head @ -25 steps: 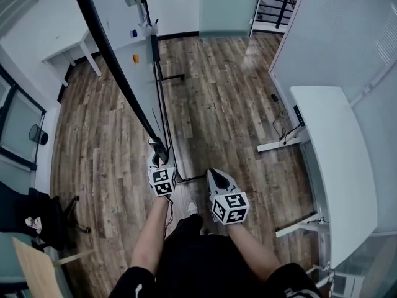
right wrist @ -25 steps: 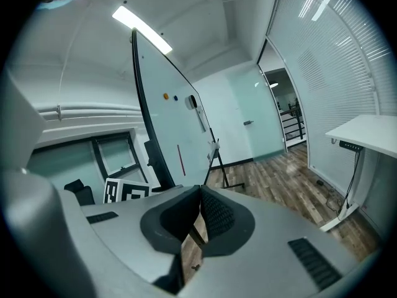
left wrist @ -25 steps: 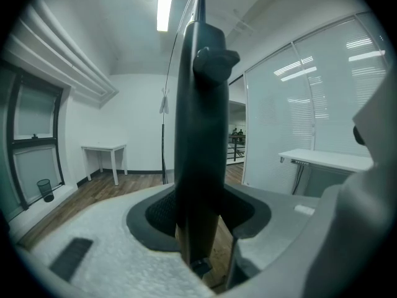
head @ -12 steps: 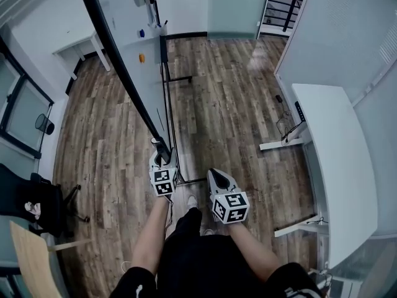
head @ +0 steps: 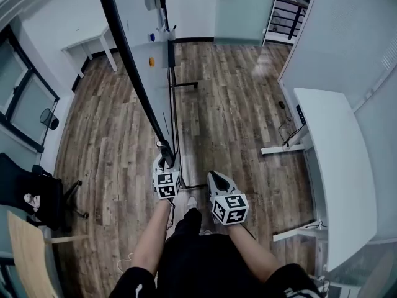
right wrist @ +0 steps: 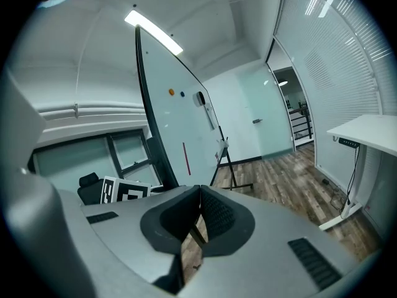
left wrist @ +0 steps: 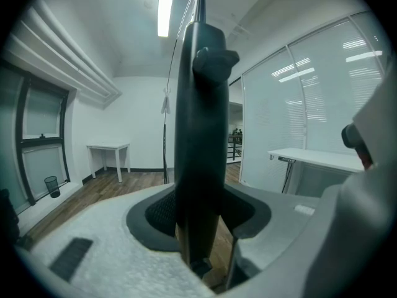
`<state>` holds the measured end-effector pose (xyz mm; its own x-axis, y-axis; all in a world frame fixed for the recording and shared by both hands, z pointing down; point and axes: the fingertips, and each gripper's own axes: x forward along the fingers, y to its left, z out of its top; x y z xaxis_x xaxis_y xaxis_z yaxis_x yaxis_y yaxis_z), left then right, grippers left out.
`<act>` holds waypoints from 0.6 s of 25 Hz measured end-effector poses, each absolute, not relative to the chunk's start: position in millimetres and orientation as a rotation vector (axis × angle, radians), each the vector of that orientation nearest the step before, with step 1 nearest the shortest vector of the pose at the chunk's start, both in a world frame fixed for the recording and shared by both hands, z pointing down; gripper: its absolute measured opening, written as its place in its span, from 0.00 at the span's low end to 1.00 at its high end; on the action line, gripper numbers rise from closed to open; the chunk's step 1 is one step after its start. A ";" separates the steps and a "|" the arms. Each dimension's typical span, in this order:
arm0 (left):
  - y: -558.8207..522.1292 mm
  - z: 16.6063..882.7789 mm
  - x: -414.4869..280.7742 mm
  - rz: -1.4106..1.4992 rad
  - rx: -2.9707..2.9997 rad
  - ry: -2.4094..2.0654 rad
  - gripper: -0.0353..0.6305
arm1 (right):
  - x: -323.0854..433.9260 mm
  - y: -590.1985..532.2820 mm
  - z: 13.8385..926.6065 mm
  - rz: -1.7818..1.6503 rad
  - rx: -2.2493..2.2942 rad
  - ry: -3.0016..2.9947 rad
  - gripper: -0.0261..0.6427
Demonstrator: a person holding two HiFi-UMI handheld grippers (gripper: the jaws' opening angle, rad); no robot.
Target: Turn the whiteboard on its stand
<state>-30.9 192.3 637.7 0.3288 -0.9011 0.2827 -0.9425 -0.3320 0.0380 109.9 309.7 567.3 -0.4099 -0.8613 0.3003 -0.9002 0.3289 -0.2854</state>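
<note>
The whiteboard (head: 149,73) stands on edge in the head view, and its black frame (head: 133,73) runs from the top of the picture down to my left gripper (head: 165,162). That gripper is shut on the frame's near upright (left wrist: 198,141), which fills the gap between its jaws in the left gripper view. My right gripper (head: 214,176) hangs beside it to the right, shut and empty, with its pads meeting (right wrist: 200,211). From the right gripper view the board's white face (right wrist: 183,123) rises to the left. The stand's black feet (head: 185,84) rest on the wooden floor.
A long white desk (head: 335,166) stands along the right wall. A small white table (head: 87,42) is at the far left. A black chair (head: 25,191) and a wooden panel (head: 31,259) sit at the left. A stair rail (head: 285,17) is at the back.
The board's top edge has swung rightward at its far end and stands steeper in the picture. Both grippers have moved forward over the floor, the left one still on the frame.
</note>
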 end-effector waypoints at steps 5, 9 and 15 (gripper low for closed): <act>198.7 636.0 -30.6 0.312 2.384 -1.704 0.33 | 110.5 314.4 564.3 0.621 1.642 -2.491 0.06; 206.3 642.3 -35.5 0.330 2.356 -1.709 0.36 | 111.9 317.5 564.1 0.616 1.637 -2.490 0.06; 232.4 634.8 -39.0 0.317 2.338 -1.718 0.37 | 114.6 319.5 564.7 0.612 1.629 -2.495 0.06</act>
